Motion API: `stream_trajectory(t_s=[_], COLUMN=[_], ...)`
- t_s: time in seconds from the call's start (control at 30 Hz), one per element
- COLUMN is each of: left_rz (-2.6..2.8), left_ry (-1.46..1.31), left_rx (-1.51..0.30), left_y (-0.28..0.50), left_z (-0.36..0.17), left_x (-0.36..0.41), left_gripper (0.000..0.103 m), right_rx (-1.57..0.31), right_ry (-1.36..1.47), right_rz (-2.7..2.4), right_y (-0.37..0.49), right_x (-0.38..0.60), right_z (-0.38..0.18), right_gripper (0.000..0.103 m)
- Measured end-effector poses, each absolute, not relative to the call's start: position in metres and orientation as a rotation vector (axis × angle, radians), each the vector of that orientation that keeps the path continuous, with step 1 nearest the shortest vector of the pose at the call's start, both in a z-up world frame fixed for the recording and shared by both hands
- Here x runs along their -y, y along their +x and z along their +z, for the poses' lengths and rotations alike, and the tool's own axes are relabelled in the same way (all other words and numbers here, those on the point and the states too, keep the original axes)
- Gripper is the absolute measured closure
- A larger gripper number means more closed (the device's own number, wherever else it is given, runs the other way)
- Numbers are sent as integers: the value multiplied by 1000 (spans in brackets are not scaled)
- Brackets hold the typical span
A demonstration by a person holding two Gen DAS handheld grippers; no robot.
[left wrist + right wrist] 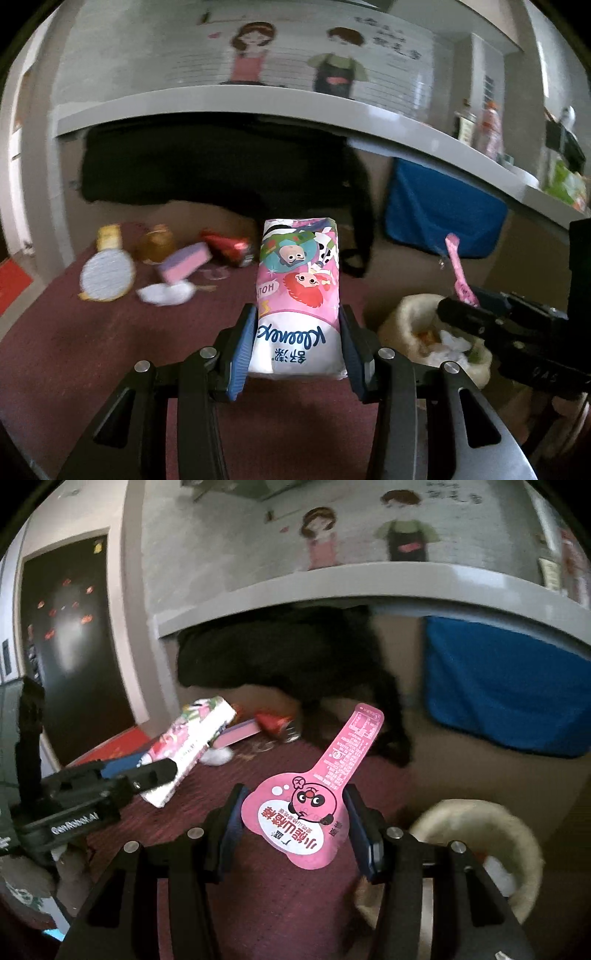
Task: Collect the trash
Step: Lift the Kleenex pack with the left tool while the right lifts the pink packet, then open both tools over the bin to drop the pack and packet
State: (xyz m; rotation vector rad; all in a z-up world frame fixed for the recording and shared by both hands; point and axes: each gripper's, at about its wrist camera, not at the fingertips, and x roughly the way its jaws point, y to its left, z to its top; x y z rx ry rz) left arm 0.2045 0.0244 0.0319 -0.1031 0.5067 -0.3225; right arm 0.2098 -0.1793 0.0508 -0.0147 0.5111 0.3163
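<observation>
A glossy plastic film is seen on the tissue pack point(297, 295); the bench point(92, 350) is covered in matt maroon cloth (slightly ribbed); the basket point(517, 830) looks fuzzy.

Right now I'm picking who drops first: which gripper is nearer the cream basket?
Right. The right gripper, holding the pink wrapper, sits just beside the basket's rim. The left gripper, holding the tissue pack, is farther left over the table.

one tissue pack point(297, 295), one pink wrapper point(314, 797), one basket point(517, 834)
</observation>
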Motion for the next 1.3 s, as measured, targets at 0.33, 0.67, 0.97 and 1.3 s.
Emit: stream_trajectory(t_s=[0.33,0.67,0.97,1.3], left_rz=[-506,-565,-578,-588], left_ry=[-72,-10,-22,-45], left_rx=[-561,-637,-670,-680], left_y=[239,250,257,267], left_z=[14,-14,-28,-32], left_x=[91,160,180,189], left_gripper=[59,58,58,58], right_rx=[-474,-500,-518,-547], right_ry=[1,37,120,141], right_rz=[120,27,16,16], right_y=[198,203,208,217], right_x=[275,327,362,371], right_z=[43,11,-6,-16], right_gripper=[54,54,54,54])
